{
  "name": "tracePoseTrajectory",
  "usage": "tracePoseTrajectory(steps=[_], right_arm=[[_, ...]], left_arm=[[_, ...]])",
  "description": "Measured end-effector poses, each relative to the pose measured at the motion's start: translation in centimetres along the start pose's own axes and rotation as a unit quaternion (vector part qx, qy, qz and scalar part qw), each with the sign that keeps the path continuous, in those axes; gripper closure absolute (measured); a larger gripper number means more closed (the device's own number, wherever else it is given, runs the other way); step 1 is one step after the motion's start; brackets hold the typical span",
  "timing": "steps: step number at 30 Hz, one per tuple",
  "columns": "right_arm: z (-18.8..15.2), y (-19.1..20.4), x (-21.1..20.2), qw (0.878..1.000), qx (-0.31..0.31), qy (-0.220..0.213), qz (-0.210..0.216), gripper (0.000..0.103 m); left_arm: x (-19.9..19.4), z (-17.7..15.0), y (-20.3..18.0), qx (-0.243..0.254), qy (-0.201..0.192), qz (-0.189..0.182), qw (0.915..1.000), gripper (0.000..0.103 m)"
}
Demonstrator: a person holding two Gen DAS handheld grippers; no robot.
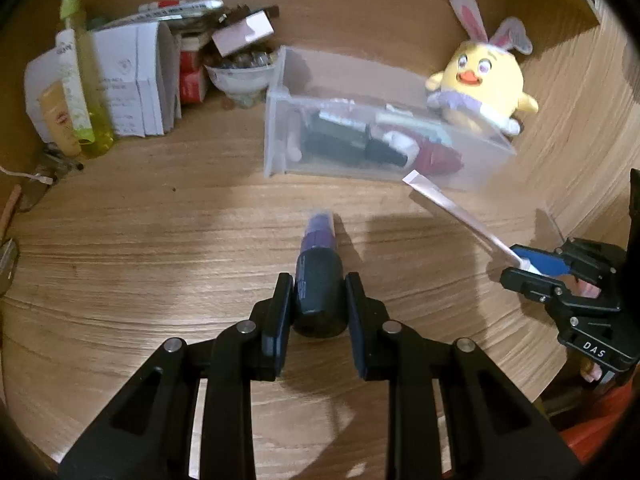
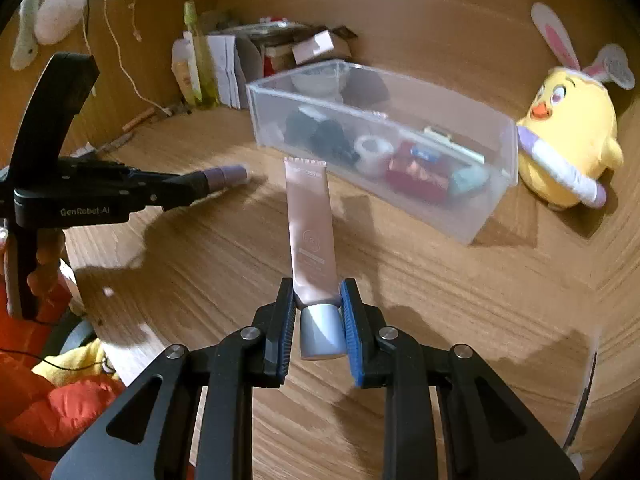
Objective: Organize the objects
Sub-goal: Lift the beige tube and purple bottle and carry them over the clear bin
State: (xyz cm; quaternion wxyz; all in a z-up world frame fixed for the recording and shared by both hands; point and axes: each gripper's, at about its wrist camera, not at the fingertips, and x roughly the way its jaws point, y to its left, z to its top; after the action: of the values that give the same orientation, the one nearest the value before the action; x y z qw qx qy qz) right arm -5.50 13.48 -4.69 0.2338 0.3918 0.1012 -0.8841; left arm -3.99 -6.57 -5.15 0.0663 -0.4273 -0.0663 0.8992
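Observation:
My left gripper [image 1: 319,285] is shut on the black cap end of a purple bottle [image 1: 318,236], which points away from me just above the wooden desk [image 1: 160,240]. In the right wrist view that gripper [image 2: 191,182] comes in from the left with the purple bottle [image 2: 226,175] sticking out. My right gripper [image 2: 320,289] is shut on a pink tube [image 2: 309,220] just above its silver cap [image 2: 322,332], tail end pointing forward. The left wrist view shows it [image 1: 520,265] at the right with the tube [image 1: 452,208]. A clear plastic bin [image 2: 472,216] holding several cosmetics stands behind both.
A yellow chick plush with rabbit ears [image 2: 568,140] sits right of the bin [image 1: 276,136]. At the back left stand white boxes [image 1: 132,80], a yellow-green bottle [image 1: 86,76] and a bowl [image 1: 240,76]. A wooden wall rises behind and at the right. An orange sleeve [image 2: 52,404] is at lower left.

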Motion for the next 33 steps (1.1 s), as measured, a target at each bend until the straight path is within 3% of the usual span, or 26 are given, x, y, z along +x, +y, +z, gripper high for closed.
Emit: tracePoseTrajectory(steps=[18,33], right_arm=[[3.4,0.4,-2.7,0.997,0.008,-0.080,0.012,0.082],[6.6,-2.1,-3.1,0.993,0.021,-0.118,0.004,0.082]], left_arm=[[-3.8,2.2,-0.8,-0.009,-0.073,0.001,0.9973,0.078],[-6.3,6.6,-1.2,-0.016,-0.127,-0.011,0.9917,0.078]])
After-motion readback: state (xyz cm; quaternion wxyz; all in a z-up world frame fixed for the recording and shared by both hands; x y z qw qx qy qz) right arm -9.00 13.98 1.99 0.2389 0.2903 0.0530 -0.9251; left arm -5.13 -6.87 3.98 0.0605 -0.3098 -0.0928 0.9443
